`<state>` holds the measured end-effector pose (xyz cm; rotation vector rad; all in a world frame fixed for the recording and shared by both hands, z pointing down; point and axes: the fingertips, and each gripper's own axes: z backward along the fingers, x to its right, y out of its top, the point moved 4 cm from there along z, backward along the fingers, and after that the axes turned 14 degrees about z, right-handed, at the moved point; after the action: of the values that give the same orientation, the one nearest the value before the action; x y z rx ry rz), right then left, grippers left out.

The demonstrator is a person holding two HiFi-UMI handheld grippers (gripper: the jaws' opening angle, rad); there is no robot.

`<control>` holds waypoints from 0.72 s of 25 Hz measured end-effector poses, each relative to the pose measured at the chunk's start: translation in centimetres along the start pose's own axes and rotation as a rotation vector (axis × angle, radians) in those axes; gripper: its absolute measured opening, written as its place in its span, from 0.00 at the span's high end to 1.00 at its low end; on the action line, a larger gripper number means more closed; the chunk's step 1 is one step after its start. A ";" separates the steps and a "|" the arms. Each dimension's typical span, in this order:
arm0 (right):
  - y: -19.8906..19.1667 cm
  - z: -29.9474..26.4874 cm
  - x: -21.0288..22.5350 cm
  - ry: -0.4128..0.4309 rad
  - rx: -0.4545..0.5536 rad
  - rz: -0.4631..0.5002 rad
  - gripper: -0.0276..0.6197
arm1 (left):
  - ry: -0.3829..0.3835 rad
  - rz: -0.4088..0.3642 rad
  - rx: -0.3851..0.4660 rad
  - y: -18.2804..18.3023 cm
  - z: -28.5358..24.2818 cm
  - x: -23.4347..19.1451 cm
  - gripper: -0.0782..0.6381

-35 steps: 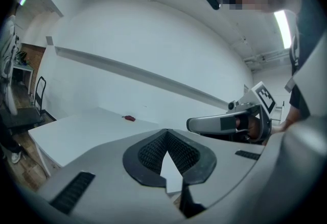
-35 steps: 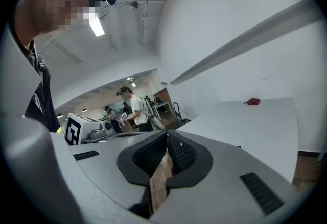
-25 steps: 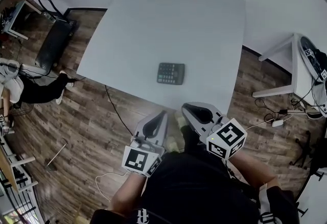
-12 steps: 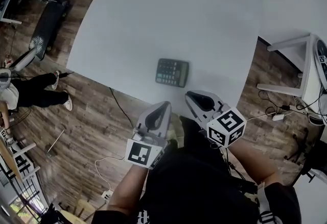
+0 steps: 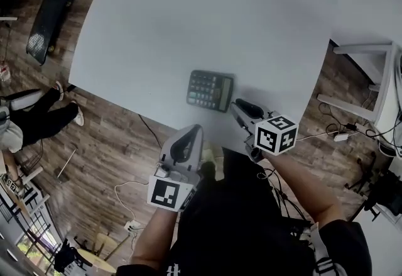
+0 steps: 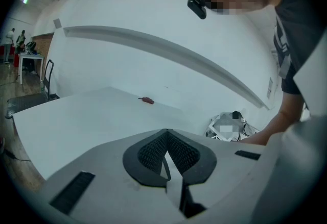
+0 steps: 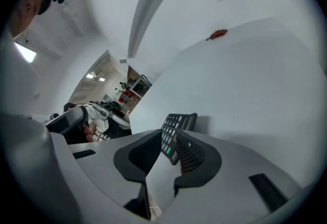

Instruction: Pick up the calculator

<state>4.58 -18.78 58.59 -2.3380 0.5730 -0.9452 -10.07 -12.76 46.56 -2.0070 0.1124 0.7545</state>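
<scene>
The right gripper, partly open and empty, sits just beside the calculator; left gripper closed.

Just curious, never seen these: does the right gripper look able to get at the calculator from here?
Probably yes: the right gripper sits close beside the calculator, fingers apart and aimed at it, nothing in between.

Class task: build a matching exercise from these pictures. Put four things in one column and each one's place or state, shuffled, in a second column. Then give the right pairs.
Things
1. calculator
2. left gripper
3. right gripper
4. small red thing

Places or states
A. jaws apart, close to the calculator
B. on the far side of the table
C. flat on the table, near its front edge
D. jaws together, nothing between them

Pairs: 1-C, 2-D, 3-A, 4-B
</scene>
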 end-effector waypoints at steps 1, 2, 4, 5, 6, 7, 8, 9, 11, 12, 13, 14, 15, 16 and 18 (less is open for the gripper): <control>-0.3 -0.5 0.6 0.004 -0.013 -0.029 0.85 | 0.008 0.003 -0.006 -0.1 -0.1 -0.3 0.88; -0.6 -1.0 1.1 0.010 -0.024 -0.058 0.83 | 0.015 0.006 -0.011 -0.1 -0.2 -0.5 0.88; -1.3 -1.8 1.9 0.024 -0.045 -0.114 0.82 | 0.026 0.011 -0.021 -0.4 -0.5 -0.8 0.88; -1.7 -2.1 2.2 0.031 -0.056 -0.139 0.81 | 0.031 0.014 -0.026 -0.5 -0.6 -0.9 0.88; -2.0 -2.5 2.5 0.039 -0.066 -0.160 0.81 | 0.036 0.018 -0.032 -0.6 -0.7 -1.0 0.88; -2.2 -2.8 2.7 0.047 -0.074 -0.179 0.80 | 0.041 0.023 -0.038 -0.7 -0.8 -1.2 0.88; -2.3 -3.1 2.9 0.055 -0.081 -0.195 0.80 | 0.045 0.027 -0.041 -0.7 -0.9 -1.3 0.88; -2.4 -3.4 3.0 0.064 -0.087 -0.211 0.79 | 0.048 0.028 -0.041 -0.7 -1.0 -1.4 0.88; -2.6 -4.0 3.3 0.084 -0.099 -0.241 0.79 | 0.053 0.027 -0.038 -0.8 -1.2 -1.5 0.88; -2.7 -4.3 3.4 0.095 -0.106 -0.257 0.79 | 0.054 0.028 -0.038 -0.8 -1.2 -1.5 0.88; -2.8 -4.6 3.5 0.106 -0.112 -0.272 0.79 | 0.056 0.029 -0.040 -1.0 -1.2 -1.6 0.88; -2.8 -4.9 3.5 0.117 -0.118 -0.285 0.79 | 0.058 0.029 -0.042 -1.1 -1.2 -1.6 0.88; -2.8 -5.1 3.5 0.127 -0.123 -0.293 0.79 | 0.060 0.030 -0.042 -1.1 -1.2 -1.7 0.88; -2.7 -5.3 3.5 0.135 -0.129 -0.299 0.79 | 0.062 0.031 -0.042 -1.2 -1.2 -1.7 0.88; -2.7 -5.6 3.5 0.146 -0.139 -0.316 0.79 | 0.066 0.032 -0.038 -1.1 -1.1 -1.6 0.88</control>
<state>3.29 -20.50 65.43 -2.5476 0.3383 -1.2632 -10.45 -13.39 48.66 -2.0709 0.1707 0.7156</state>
